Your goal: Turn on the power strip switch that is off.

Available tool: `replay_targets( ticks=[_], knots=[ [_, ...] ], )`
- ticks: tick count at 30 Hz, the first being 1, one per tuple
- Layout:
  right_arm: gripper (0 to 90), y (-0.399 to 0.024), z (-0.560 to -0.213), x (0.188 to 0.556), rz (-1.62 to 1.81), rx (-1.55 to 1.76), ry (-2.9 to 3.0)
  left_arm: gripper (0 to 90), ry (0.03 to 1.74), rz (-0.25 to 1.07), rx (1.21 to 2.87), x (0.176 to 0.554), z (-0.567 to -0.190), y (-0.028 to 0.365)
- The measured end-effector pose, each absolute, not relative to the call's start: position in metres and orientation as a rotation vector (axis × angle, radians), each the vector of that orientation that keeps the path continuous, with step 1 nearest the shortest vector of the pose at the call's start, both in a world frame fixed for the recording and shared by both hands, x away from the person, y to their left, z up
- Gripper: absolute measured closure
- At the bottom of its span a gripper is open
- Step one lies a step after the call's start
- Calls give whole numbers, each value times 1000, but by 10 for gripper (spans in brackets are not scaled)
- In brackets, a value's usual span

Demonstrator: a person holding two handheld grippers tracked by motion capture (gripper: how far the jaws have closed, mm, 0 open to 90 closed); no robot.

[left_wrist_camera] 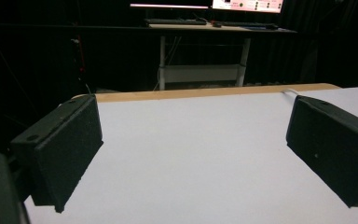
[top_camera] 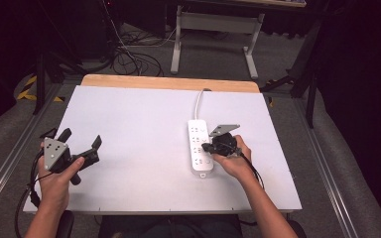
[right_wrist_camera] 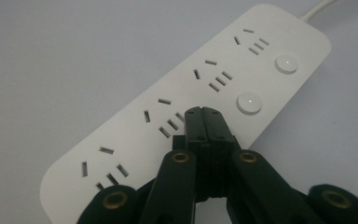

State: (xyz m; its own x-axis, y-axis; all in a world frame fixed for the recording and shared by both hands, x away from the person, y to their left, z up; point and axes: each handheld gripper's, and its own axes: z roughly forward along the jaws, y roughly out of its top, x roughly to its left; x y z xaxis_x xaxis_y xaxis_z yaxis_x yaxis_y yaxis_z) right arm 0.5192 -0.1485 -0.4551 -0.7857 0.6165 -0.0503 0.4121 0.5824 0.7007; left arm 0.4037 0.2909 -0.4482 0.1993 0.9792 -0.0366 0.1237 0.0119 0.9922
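Hovering my right gripper [right_wrist_camera: 204, 112] over the power strip [right_wrist_camera: 177, 107], I have its jaws pressed together with nothing between them, the closed tip just above the strip's face, beside the nearer of the 2 round buttons [right_wrist_camera: 249, 102] I can see from the right gripper view. I read this as the press stage of switching an outlet: the approach looks done, but I cannot tell whether the tip is touching the plastic yet, and no light on the buttons tells me whether a switch has been thrown. Left to do, as I judge it, is a small shift toward that button and a short push down.

Counting from the right gripper view: 1 power strip, 4 groups of socket slots along it, 2 buttons ahead and to the right of my tip, and 1 white cord [top_camera: 199, 101] leaving the strip's far end. In the high view the strip [top_camera: 197, 144] lies on the white counter [top_camera: 139, 148] just left of my right gripper [top_camera: 209, 147].

My left gripper [top_camera: 83, 141] is held well away from the strip, jaws spread wide and empty, with bare counter ahead of it.
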Motion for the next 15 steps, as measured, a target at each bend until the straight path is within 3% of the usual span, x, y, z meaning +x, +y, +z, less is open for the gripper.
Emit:
replay_targets(
  ticks=[15],
  knots=[
    [900,-147,-455,520,1009,839,2526,40,1155,983,1369,404,-448,291]
  ],
)
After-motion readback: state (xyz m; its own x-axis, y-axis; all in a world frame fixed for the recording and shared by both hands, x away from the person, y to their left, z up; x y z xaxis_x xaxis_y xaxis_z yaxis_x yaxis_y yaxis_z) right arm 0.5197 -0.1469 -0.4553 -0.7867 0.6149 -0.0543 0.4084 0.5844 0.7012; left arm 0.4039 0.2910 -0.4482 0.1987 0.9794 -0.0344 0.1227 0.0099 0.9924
